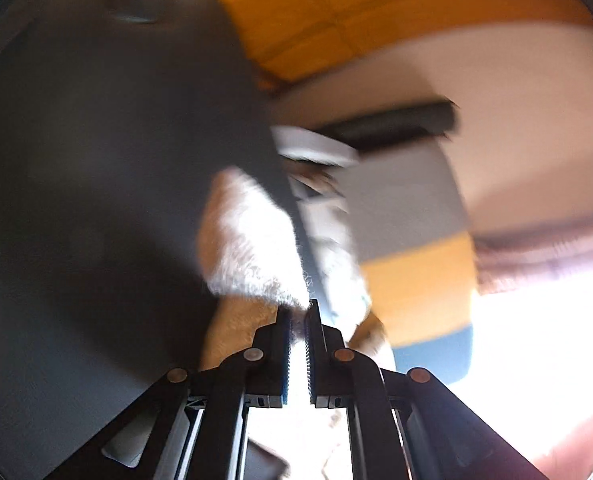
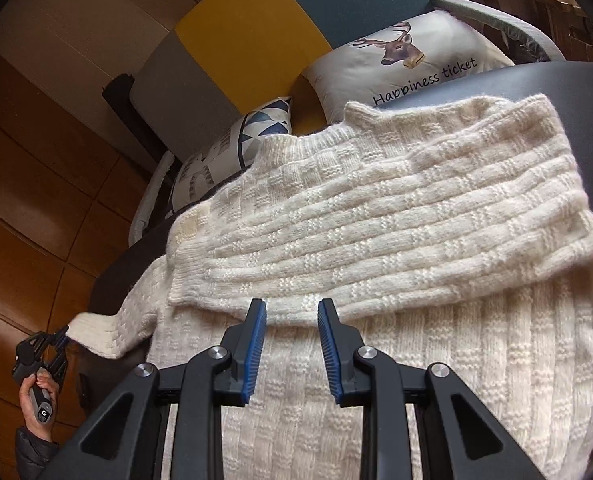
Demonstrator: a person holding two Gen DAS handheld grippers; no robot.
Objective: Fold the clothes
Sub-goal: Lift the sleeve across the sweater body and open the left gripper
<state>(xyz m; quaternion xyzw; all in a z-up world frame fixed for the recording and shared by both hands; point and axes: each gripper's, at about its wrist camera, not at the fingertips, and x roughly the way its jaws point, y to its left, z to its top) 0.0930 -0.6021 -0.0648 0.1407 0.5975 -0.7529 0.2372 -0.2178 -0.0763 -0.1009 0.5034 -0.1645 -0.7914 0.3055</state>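
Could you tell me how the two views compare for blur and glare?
Left wrist view: heavy motion blur, blown-out white glare lower right, only the left gripper reads fairly clearly. Right wrist view: sharp, evenly lit sweater knit, fisheye bending at the edges.

The right gripper [image 2: 290,308] had black linkage arms with round silver pivot pins, and its fingers [image 2: 256,344] carried ribbed blue pads. The left gripper [image 1: 300,312] was black too, with copper-looking pins and toothed pads. At about eight o'clock in the right wrist view, a hand [image 2: 36,394] wore a dark quilted sleeve [image 2: 32,452].
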